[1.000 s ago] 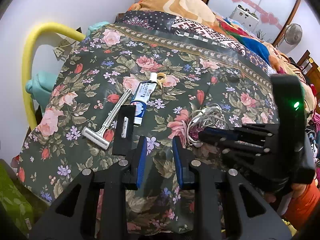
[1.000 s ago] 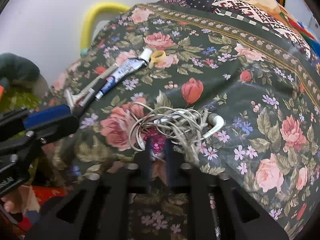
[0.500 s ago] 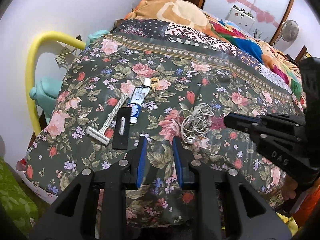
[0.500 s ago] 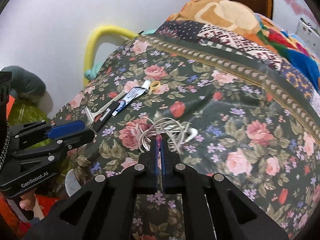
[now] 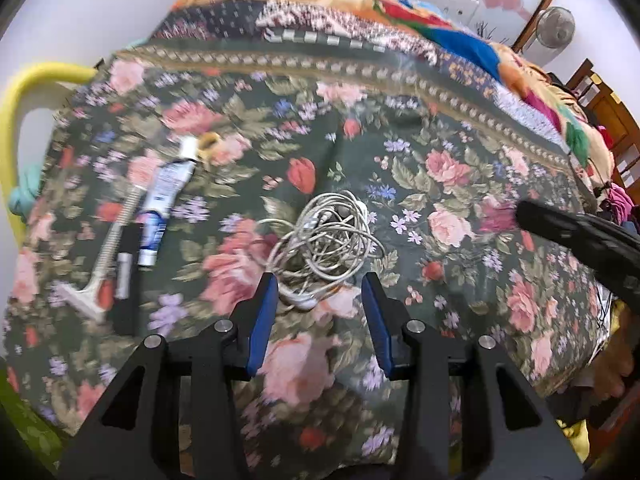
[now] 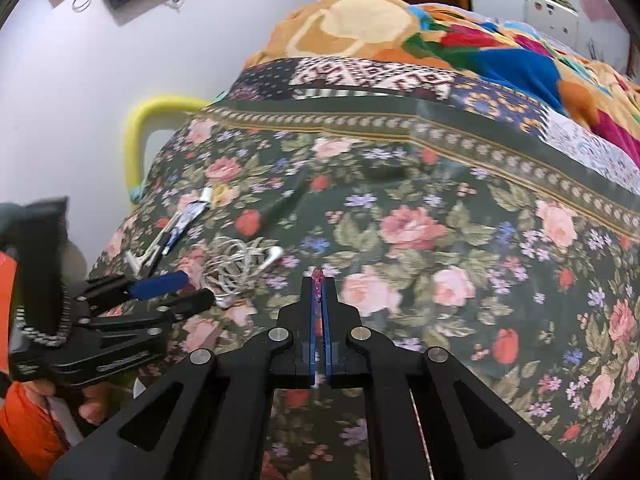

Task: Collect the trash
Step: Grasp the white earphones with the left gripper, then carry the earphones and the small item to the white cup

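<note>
A tangle of white earphone cable (image 5: 326,240) lies on the floral bedspread (image 5: 460,184). My left gripper (image 5: 318,284) is open, with its blue pads on either side of the near end of the tangle. It also shows at the left of the right wrist view (image 6: 176,290), next to the cable (image 6: 240,260). My right gripper (image 6: 319,280) is shut on a thin shiny pink wrapper (image 6: 318,280) and is held above the bedspread, right of the cable. Part of the right gripper shows as a black bar in the left wrist view (image 5: 580,236).
A toothpaste tube (image 5: 162,196), a metal razor (image 5: 106,256), a black flat case (image 5: 128,272) and a small yellow ring (image 5: 210,142) lie at the left of the bedspread. A yellow padded rail (image 5: 16,120) curves at the left edge. Bright blankets (image 6: 480,52) are piled at the back.
My left gripper has opened wider and moved right and forward to the cable. My right gripper has pulled back to the right with the pink wrapper in it.
</note>
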A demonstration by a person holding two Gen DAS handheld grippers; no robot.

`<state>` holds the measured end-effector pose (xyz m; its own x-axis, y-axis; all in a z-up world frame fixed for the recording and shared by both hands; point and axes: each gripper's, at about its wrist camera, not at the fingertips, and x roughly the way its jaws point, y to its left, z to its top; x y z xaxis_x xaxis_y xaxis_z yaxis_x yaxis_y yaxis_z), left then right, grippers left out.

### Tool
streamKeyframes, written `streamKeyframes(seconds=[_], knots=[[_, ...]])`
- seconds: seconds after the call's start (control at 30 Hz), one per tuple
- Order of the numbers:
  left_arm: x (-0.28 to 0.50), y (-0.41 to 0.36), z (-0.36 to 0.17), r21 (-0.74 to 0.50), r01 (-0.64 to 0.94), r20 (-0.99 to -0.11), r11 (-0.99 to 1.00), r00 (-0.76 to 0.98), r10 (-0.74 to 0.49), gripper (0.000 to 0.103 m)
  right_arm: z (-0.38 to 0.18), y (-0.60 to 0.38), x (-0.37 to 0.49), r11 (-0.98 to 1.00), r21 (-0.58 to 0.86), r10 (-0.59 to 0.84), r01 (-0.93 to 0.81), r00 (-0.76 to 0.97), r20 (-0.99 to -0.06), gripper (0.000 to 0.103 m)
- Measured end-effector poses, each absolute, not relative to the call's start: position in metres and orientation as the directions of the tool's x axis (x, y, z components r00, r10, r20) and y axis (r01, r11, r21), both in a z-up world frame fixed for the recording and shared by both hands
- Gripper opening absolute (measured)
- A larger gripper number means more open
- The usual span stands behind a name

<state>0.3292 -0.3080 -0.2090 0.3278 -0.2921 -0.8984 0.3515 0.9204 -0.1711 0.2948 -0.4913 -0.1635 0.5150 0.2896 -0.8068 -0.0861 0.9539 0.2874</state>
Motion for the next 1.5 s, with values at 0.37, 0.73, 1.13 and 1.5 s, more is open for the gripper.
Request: streamKeyframes(seconds=[0.37, 0.73, 1.13, 1.5], knots=[[0.346, -0.328, -0.242, -0.124, 0.306, -0.909, 0.944, 0.346, -0.232, 0.038, -0.18, -0.512, 0.299, 0.95, 0.307, 0.291, -0.05, 0.492, -0.82, 0.003], [0.323, -0.297, -0.204, -0.169, 0.279, -0.873, 0.945, 0.403, -0.275, 0.0, -0.147, -0.485, 0.295, 0.943, 0.315, 0.321, -0.106, 0.535, -0.782, 0.003], [0.277, -0.227, -0.128, -0.194, 0.214, -0.797, 0.957, 0.536, -0.281, 0.0, -0.092, -0.415, 0.278, 0.927, 0.293, 0.375, -0.235, 0.589, -0.716, 0.003], [0.223, -0.139, -0.092, -0.203, 0.088, -0.753, 0.975, 0.622, -0.213, 0.0, -0.075, -0.336, 0.254, 0.891, 0.273, 0.442, -0.363, 0.553, -0.706, 0.003]])
